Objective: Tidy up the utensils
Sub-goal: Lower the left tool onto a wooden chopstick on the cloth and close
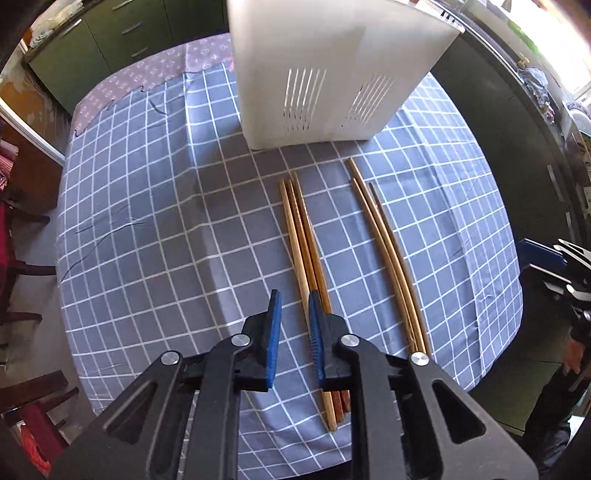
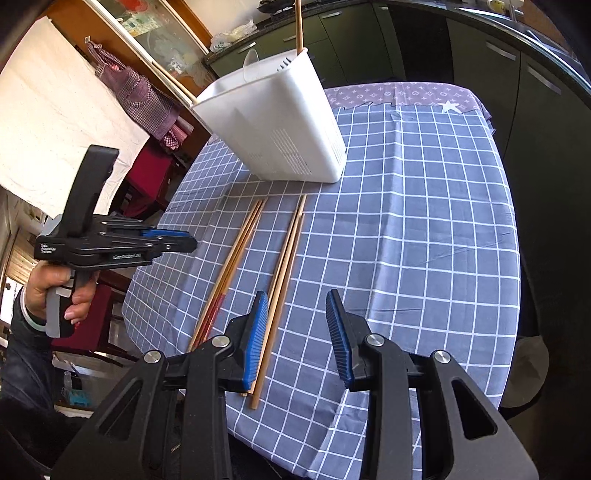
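Left wrist view: left gripper (image 1: 294, 306) hovers empty, fingers apart, over the checked tablecloth (image 1: 155, 229). Left chopstick bundle (image 1: 301, 236) just right of its gap, right chopstick bundle (image 1: 384, 251) further right, white holder (image 1: 314, 74) behind. Holder top is cut off.

Right wrist view: right gripper (image 2: 298, 314) fingers wide apart, empty, right bundle under its left finger. One chopstick (image 2: 299, 26) already stands in the holder. Judged step: picking up the next sticks; next move calls for lowering and centring on a bundle. Holder's inside hidden.
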The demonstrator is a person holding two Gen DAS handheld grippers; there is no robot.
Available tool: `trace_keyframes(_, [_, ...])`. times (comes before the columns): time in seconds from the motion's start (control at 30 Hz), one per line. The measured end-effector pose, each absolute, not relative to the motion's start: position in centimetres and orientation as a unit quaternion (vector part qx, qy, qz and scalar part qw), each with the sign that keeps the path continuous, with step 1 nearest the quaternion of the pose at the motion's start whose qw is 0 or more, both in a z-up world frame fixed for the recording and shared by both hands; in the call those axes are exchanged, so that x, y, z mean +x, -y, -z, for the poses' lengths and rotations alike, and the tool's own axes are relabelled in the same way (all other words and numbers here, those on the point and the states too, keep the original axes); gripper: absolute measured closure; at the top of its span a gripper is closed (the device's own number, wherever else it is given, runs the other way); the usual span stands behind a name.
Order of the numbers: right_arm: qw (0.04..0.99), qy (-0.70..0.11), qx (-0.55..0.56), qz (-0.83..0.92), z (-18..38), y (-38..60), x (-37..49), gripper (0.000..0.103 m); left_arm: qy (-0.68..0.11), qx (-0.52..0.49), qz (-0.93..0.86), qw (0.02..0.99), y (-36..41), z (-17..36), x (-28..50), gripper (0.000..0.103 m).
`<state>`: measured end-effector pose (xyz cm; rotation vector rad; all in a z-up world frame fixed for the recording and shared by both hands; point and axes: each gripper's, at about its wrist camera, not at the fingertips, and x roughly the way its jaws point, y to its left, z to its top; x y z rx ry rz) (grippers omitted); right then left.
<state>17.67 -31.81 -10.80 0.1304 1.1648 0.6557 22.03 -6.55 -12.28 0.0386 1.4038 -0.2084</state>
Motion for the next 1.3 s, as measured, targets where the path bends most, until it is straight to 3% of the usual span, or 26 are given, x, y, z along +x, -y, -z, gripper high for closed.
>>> trace_keyframes(0.77, [0.765, -0.566, 0.081, -0.296, 13.5, 33.2, 17.9, 0.069, -0.695, 0.046, 0.061, 0.715, 8.9, 17.2, 26.0, 0.091])
trace_keyframes(1.3, [0.763, -0.586, 0.011, -0.274, 14.1, 28.8, 19.2, 0.069, -0.651, 0.051, 0.072, 0.754, 6.6, 16.0, 23.1, 0.096])
